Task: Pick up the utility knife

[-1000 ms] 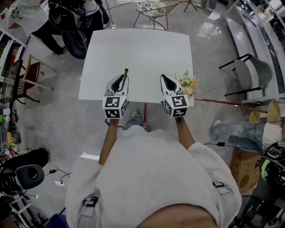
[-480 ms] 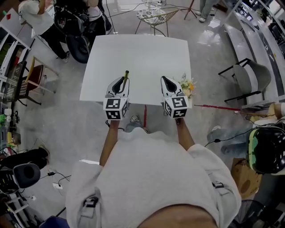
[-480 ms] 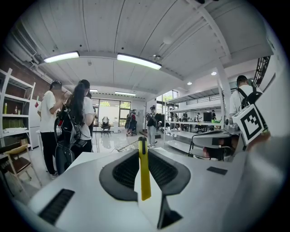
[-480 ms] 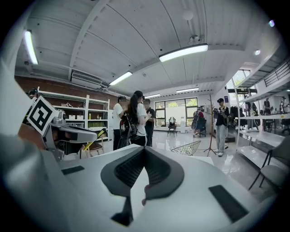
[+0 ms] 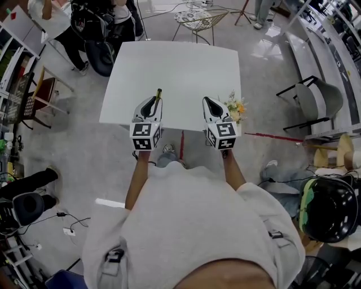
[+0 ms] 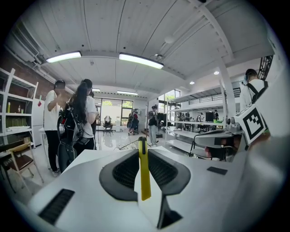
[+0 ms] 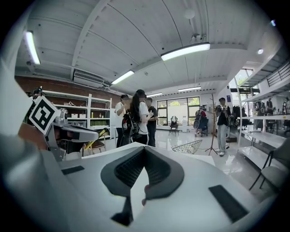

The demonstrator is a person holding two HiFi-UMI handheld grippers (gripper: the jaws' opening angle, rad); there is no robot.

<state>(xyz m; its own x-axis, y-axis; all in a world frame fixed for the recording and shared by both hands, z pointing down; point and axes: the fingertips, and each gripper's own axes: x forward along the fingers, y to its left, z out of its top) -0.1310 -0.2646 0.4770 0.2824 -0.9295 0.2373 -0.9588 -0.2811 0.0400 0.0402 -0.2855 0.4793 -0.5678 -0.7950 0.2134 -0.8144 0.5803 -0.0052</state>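
Observation:
The utility knife (image 5: 158,93) is a slim yellow and black bar that sticks forward out of my left gripper (image 5: 153,101), above the near edge of the white table (image 5: 180,62). In the left gripper view the yellow knife (image 6: 143,167) stands on edge between the dark pads, and the left gripper (image 6: 142,152) is shut on it. My right gripper (image 5: 207,101) hovers level beside it, a hand's width to the right. In its own view the right gripper (image 7: 144,150) has its tips together with nothing between them.
A small bunch of yellow and white flowers (image 5: 237,107) stands at the table's near right corner, close to the right gripper. People stand beyond the far left corner (image 5: 84,22). There is a wire chair (image 5: 197,14) behind the table, a grey chair (image 5: 321,93) at the right, and a person in a black helmet (image 5: 327,209) at the lower right.
Both grippers stay where they were, the knife still in the left one. A person in a black helmet has walked into the lower right of the head view.

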